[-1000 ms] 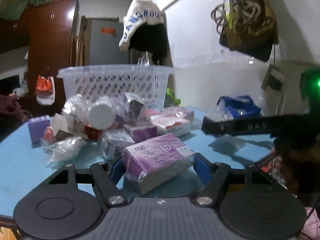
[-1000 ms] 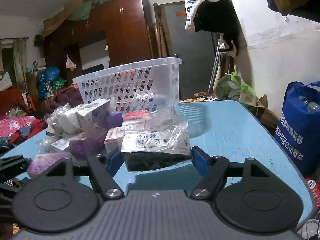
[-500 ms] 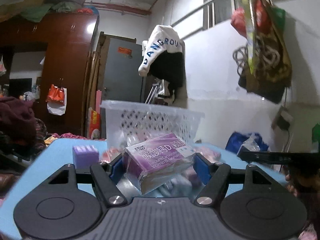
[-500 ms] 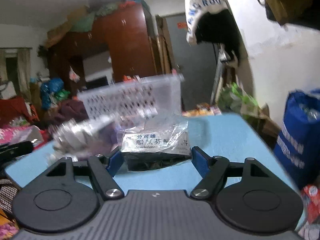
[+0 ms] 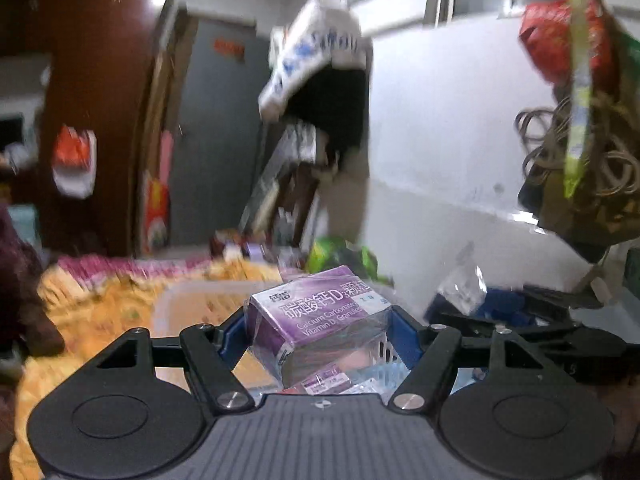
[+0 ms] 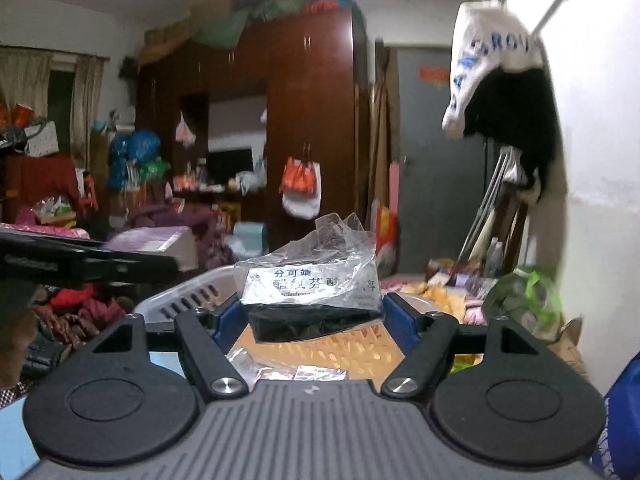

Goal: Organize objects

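My left gripper point(image 5: 318, 330) is shut on a purple calcium box point(image 5: 316, 314) wrapped in clear film and holds it raised above the white plastic basket point(image 5: 188, 300). My right gripper point(image 6: 312, 312) is shut on a bagged medicine pack point(image 6: 312, 294), white on top and black at the front, and holds it over the same basket's rim point(image 6: 188, 292). In the right wrist view the left gripper and its purple box point(image 6: 156, 242) show at the left. In the left wrist view the right gripper point(image 5: 532, 312) shows at the right.
More medicine packets point(image 5: 332, 380) lie below the left gripper, and foil packs point(image 6: 296, 372) below the right one. A blue bag point(image 6: 620, 420) stands at the right. A white wall point(image 5: 440, 160) with hanging bags point(image 5: 580, 120) is close on the right.
Both grippers have risen from the blue table with their packs and moved forward over the basket. The pile of packets has dropped out of view.
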Available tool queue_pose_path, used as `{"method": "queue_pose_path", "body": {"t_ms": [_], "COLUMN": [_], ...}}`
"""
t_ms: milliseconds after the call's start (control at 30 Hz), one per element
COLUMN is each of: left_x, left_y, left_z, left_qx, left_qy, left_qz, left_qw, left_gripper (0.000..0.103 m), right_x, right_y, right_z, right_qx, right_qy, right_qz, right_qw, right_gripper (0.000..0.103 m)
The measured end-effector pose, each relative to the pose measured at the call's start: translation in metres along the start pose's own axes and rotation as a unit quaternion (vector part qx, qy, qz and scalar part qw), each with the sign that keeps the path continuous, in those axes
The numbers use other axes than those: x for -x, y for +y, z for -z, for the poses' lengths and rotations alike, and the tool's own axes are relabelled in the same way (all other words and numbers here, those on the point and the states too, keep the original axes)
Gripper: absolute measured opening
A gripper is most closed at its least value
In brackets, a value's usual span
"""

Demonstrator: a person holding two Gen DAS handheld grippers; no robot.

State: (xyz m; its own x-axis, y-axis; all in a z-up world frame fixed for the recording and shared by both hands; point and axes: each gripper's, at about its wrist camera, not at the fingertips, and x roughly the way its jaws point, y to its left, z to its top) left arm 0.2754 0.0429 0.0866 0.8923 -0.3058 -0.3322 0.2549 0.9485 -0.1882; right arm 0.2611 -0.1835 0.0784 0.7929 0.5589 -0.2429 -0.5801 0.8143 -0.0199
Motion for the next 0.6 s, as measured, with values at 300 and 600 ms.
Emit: {"method": "queue_pose_path", "body": {"t_ms": [300,600], "left_x": [0.014,0.067], "left_y": [0.019,0.055], "left_z": [0.018,0.101], "left_qx": [-0.004,0.038], "left_qy": [-0.032,0.008], "left_qz": [-0.038,-0.095], "left_qw": [0.9988,0.9947], "left_gripper": [0.103,0.103], "right_x": [0.011,0.033], "right_y": [-0.011,-0.028], "right_z": [0.015,0.096], "right_qx": [-0.005,-0.031], "right_qy": [0.002,0.104], "right_qz": [-0.003,0.053], "right_qw": [1.0,0.993], "right_gripper": [0.097,0.103]}}
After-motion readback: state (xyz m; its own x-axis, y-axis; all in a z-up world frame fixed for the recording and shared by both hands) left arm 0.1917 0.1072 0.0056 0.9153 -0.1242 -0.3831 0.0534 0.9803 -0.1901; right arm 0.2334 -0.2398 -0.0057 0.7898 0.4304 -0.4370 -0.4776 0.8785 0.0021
